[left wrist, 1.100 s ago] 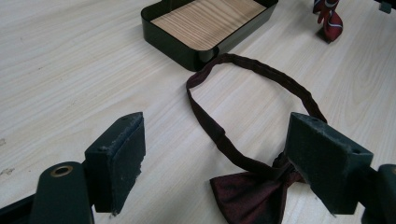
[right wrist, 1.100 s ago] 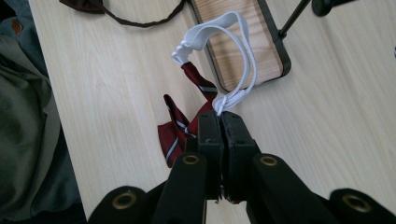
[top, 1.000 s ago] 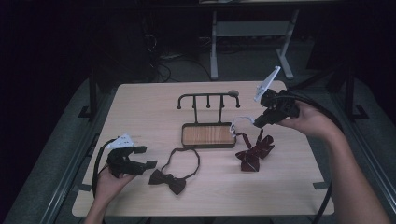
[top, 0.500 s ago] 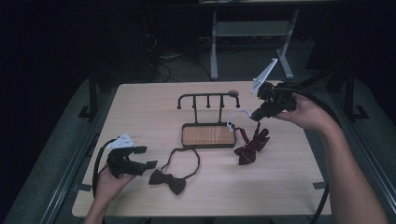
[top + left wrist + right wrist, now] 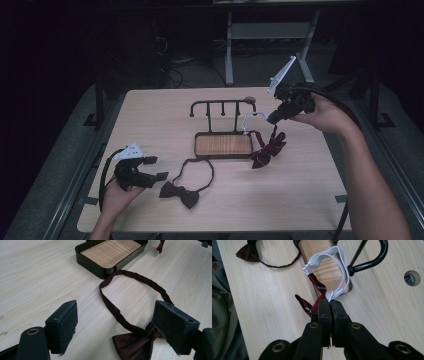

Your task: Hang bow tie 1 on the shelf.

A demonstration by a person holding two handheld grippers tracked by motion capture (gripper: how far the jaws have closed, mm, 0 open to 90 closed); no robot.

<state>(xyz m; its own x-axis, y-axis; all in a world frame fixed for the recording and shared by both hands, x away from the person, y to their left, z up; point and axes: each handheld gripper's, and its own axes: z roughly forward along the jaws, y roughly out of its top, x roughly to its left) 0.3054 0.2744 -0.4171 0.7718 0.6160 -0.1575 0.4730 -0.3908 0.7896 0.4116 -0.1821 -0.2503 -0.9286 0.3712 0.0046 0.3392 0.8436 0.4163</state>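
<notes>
A black hook rack [image 5: 222, 104] stands on a wood-floored tray [image 5: 223, 145] at the table's middle. My right gripper [image 5: 274, 117] is shut on the white elastic strap [image 5: 248, 120] of a red striped bow tie [image 5: 267, 147], which hangs to the table just right of the tray. In the right gripper view the jaws [image 5: 330, 303] pinch the strap [image 5: 329, 255], whose loop lies beside the rack's curved end hook [image 5: 372, 262]. A dark bow tie [image 5: 180, 192] lies at front left. My left gripper [image 5: 152, 167] is open beside it, with the bow [image 5: 135, 345] between the jaws, untouched.
The dark tie's strap loop [image 5: 130, 277] reaches to the tray's corner [image 5: 105, 267]. A round hole [image 5: 412, 277] pierces the tabletop near the rack. A metal stand [image 5: 270, 35] is on the floor beyond the far edge.
The right gripper has moved up and left toward the rack's right end, drawing the red bow tie closer to the tray. The left gripper has stayed put.
</notes>
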